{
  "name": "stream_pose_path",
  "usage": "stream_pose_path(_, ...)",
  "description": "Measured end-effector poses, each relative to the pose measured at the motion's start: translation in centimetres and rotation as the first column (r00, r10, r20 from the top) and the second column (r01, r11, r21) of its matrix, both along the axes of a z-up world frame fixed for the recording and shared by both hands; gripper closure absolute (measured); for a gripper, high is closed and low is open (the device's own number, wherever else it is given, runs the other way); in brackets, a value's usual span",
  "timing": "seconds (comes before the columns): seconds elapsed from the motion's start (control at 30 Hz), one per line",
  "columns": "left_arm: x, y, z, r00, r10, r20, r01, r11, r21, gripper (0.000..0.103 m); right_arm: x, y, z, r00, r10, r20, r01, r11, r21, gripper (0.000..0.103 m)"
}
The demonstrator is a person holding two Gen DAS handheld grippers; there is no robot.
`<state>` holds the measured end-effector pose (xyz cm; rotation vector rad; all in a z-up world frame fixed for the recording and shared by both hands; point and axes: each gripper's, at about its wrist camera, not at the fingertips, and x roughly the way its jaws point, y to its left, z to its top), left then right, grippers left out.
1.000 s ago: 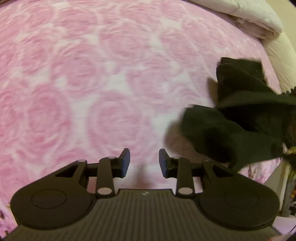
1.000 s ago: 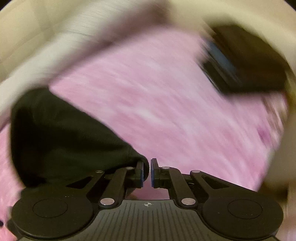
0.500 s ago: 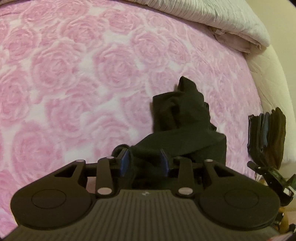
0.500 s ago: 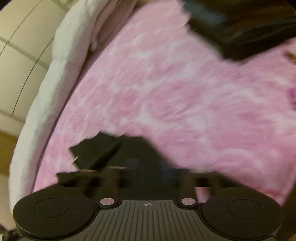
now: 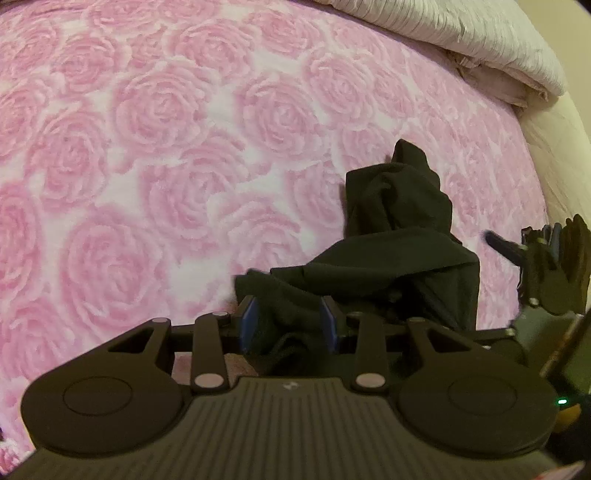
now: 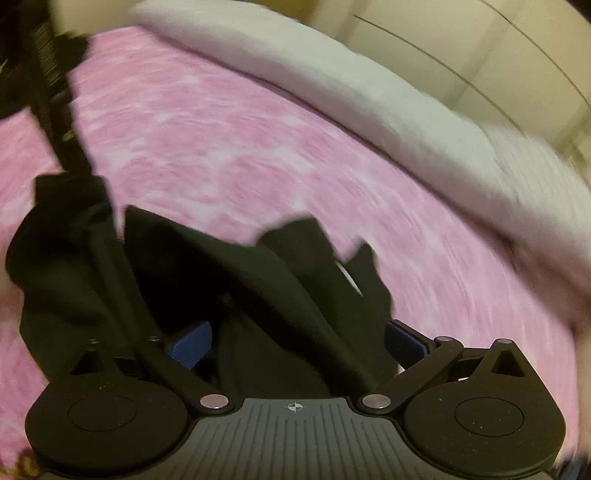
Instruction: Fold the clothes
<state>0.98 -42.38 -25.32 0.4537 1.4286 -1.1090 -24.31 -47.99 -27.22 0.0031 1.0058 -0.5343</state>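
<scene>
- The left tongs (image 5: 288, 325) sat low over the bed (image 5: 155, 155), pointing forward along the pink rose-patterned cover, with their two blue-padded fingers (image 5: 248, 325) parted a moderate way.
- A bunched fold of the black garment (image 5: 399, 236) lay between those fingers; the pads stood on either side of the cloth, but it was not clear from this view that they pinched it, so the left tongs read as open around the fabric.
- The right tongs (image 6: 295, 341) were spread wide, their blue pads (image 6: 190, 343) far apart, and the black garment (image 6: 258, 295) was heaped in the gap between them and over the left linkage.
- The right wrist view was smeared with motion blur, so the cover's pattern showed only as pink streaks.
- Only the left wrist view showed the garment's whole heap: it rose from the tongs toward the right and ended in a peaked fold further up the bed.
- Only that view showed the other tongs (image 5: 532, 258) at the right edge, beside the garment, with a dark gloved hand (image 5: 570, 269) just behind them.
- Only the right wrist view showed a dark strap-like length (image 6: 62, 122) running up to the top left corner, and pale cupboard doors (image 6: 480, 48) beyond the bed.
- Both views showed a pale folded quilt (image 5: 461, 33) along the bed's far edge.
- The garment lay on the bed cover, touching both tongs, near the camera end of each view.
</scene>
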Motion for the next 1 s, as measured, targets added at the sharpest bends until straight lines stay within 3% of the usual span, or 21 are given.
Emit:
stream_pose_path(0.07,0.3,-0.1,0.1,1.000,-0.012,0.003,0.012,1.000,-0.010,0.072,1.2,0.6,-0.7,0.998,0.061,-0.017,-0.062,0.998,-0.029,0.085)
stream_pose_path(0.1,0.4,-0.2,0.1,1.000,-0.018,0.005,0.018,1.000,-0.015,0.072,1.8,0.8,-1.0,0.995,0.092,-0.026,-0.093,0.995,-0.044,0.085)
stream_pose_path(0.17,0.5,-0.4,0.1,0.999,-0.034,0.005,0.034,0.999,-0.018,0.072,0.6,0.9,-0.8,0.998,0.064,0.005,-0.064,0.998,0.012,0.090)
stream_pose_path(0.27,0.2,-0.9,0.1,0.998,-0.067,-0.001,0.067,0.997,-0.023,0.073,-2.9,1.5,1.9,0.991,-0.086,0.103,0.077,0.993,0.087,0.090)
stream_pose_path(0.37,-1.0,-1.7,0.2,0.993,-0.109,-0.033,0.108,0.994,-0.035,0.073,-9.5,2.7,4.8,0.930,-0.306,0.202,0.269,0.944,0.193,0.090)
stream_pose_path(0.43,-2.4,-2.4,0.2,0.988,-0.142,-0.060,0.140,0.989,-0.045,0.073,-14.9,3.4,5.9,0.850,-0.473,0.234,0.407,0.870,0.280,0.090)
stream_pose_path(0.47,-3.1,-2.7,0.1,0.985,-0.157,-0.074,0.153,0.987,-0.050,0.072,-17.9,3.8,6.2,0.793,-0.560,0.241,0.482,0.818,0.313,0.090)
stream_pose_path(0.57,-5.3,-3.9,-0.2,0.976,-0.195,-0.099,0.190,0.980,-0.060,0.072,-25.0,4.2,5.7,0.587,-0.793,0.160,0.694,0.595,0.404,0.090)
stream_pose_path(0.7,-8.2,-5.3,-0.3,0.966,-0.232,-0.112,0.227,0.972,-0.056,0.072,-30.8,4.8,4.1,0.378,-0.923,0.069,0.766,0.354,0.537,0.090)
stream_pose_path(0.73,-8.7,-5.7,-0.4,0.966,-0.230,-0.121,0.225,0.973,-0.053,0.072,-31.3,4.8,4.0,0.349,-0.934,0.072,0.762,0.328,0.559,0.089)
stream_pose_path(0.83,-11.3,-7.3,0.1,0.958,-0.257,-0.128,0.249,0.966,-0.071,0.071,-32.0,4.5,4.4,0.288,-0.951,0.115,0.746,0.298,0.596,0.064)
stream_pose_path(0.9,-14.8,-7.9,0.8,0.915,-0.399,-0.052,0.390,0.912,-0.129,0.068,-32.8,4.2,5.0,0.258,-0.954,0.151,0.757,0.297,0.582,0.044)
stream_pose_path(0.93,-16.8,-7.9,0.8,0.876,-0.482,0.030,0.481,0.866,-0.136,0.066,-33.1,3.7,5.0,0.261,-0.953,0.152,0.765,0.300,0.570,0.030)
stream_pose_path(0.97,-18.9,-7.8,0.7,0.819,-0.560,0.129,0.573,0.810,-0.124,0.064,-33.4,3.1,5.0,0.267,-0.952,0.149,0.773,0.304,0.557,0.027)
stream_pose_path(1.0,-21.1,-7.7,0.6,0.745,-0.628,0.225,0.659,0.746,-0.101,0.064,-33.5,2.5,5.0,0.281,-0.948,0.149,0.772,0.316,0.552,0.027)
